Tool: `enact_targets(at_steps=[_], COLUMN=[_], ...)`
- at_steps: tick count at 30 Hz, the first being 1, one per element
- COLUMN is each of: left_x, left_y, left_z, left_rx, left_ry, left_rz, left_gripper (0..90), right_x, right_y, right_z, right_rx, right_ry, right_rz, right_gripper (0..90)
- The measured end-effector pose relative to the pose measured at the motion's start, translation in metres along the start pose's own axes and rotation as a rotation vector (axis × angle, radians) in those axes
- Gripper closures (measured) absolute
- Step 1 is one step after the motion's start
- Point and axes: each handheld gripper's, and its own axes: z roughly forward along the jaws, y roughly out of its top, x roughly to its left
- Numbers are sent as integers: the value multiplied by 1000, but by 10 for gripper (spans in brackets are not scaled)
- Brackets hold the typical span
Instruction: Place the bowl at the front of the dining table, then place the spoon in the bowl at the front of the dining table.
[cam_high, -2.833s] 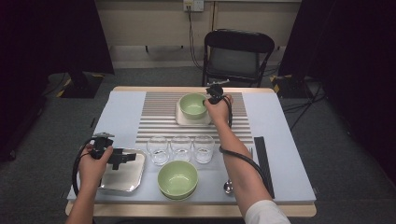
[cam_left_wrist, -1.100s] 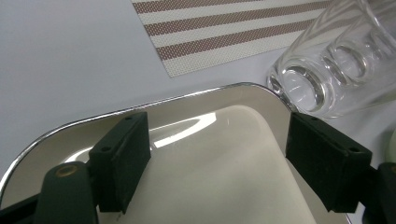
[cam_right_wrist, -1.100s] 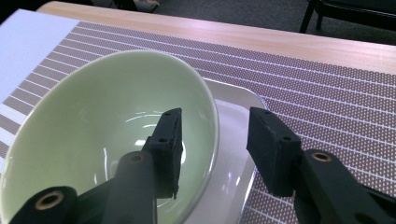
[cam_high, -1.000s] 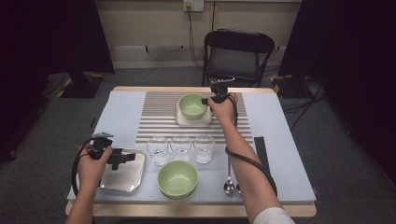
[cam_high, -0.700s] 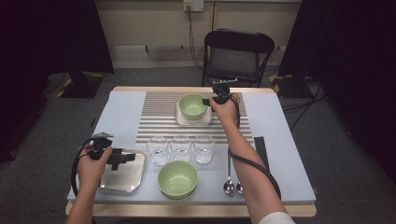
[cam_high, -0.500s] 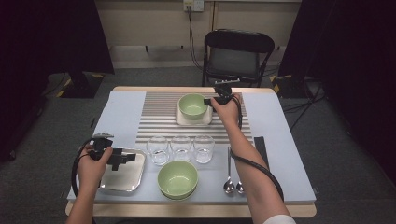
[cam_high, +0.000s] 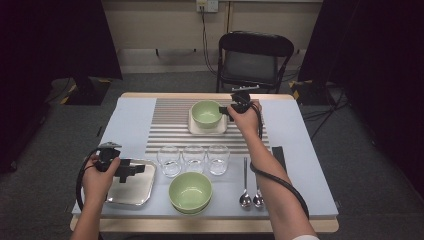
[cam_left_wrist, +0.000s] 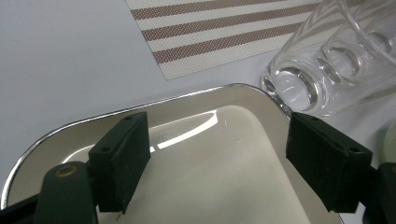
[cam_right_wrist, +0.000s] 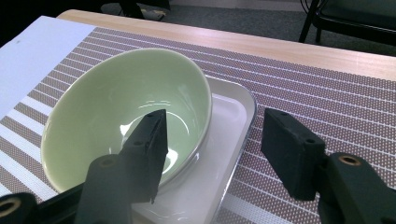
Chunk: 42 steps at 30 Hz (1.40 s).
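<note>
No text, label, brand, number or sign can be read on anything here.

Parts of my view hidden or cut off at this moment.

At 3 o'clock in my left gripper view the glasses (cam_left_wrist: 327, 70) run off the frame, and the metal tray (cam_left_wrist: 224, 154) continues past 6 o'clock. My right gripper (cam_right_wrist: 212, 149) has one black jaw covering the green bowl (cam_right_wrist: 116, 107) near rim at 6 o'clock.
</note>
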Motion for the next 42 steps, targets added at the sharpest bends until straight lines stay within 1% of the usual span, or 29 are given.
enact_targets(at_steps=[1,2,3,5,6,9,14,17,21,26,29,31,35,38,39,42], left_x=[0,0,0,0,0,-1,-2,-2,-2,-3,-2,-1,-1,-1,-1,-2], left_y=[0,0,0,-1,-1,-1,-1,0,1,1,1,1,2,2,3,4], left_z=[-1,-1,-1,-2,-2,-3,-3,-2,0,0,-1,-2,-1,0,1,1], left_rx=[-1,-6,-7,-4,-2,-7,-5,-10,-8,-5,-11,-14,-19,-17,-16,-15], left_ry=[3,1,-1,6,2,3,6,-3,-2,-10,-5,-2,-9,-18,-14,-18], left_rz=[3,-4,-4,6,5,2,6,-1,-1,5,0,6,-1,0,8,13], left_gripper=[219,219,218,219,219,219,219,218,219,218,218,217,216,216,216,212], right_x=[0,0,0,0,0,-1,-1,1,3,3,2,2,3,3,3,4], right_y=[0,0,0,-1,-2,-3,-3,-3,-3,-7,-9,-10,-10,-10,-10,-10], right_z=[0,-1,-2,-4,-4,-6,-8,-10,-13,-14,-15,-17,-19,-20,-21,-22], right_rx=[-1,-1,-1,1,1,4,6,1,3,8,6,3,4,15,15,13], right_ry=[-2,-3,-1,3,4,9,20,32,41,50,54,59,60,66,70,70], right_rz=[-3,-8,-9,-6,-10,-3,-20,-26,-39,-52,-50,-47,-53,-61,-63,-67], right_gripper=[392,391,388,382,380,372,359,350,340,336,337,337,332,327,327,326])
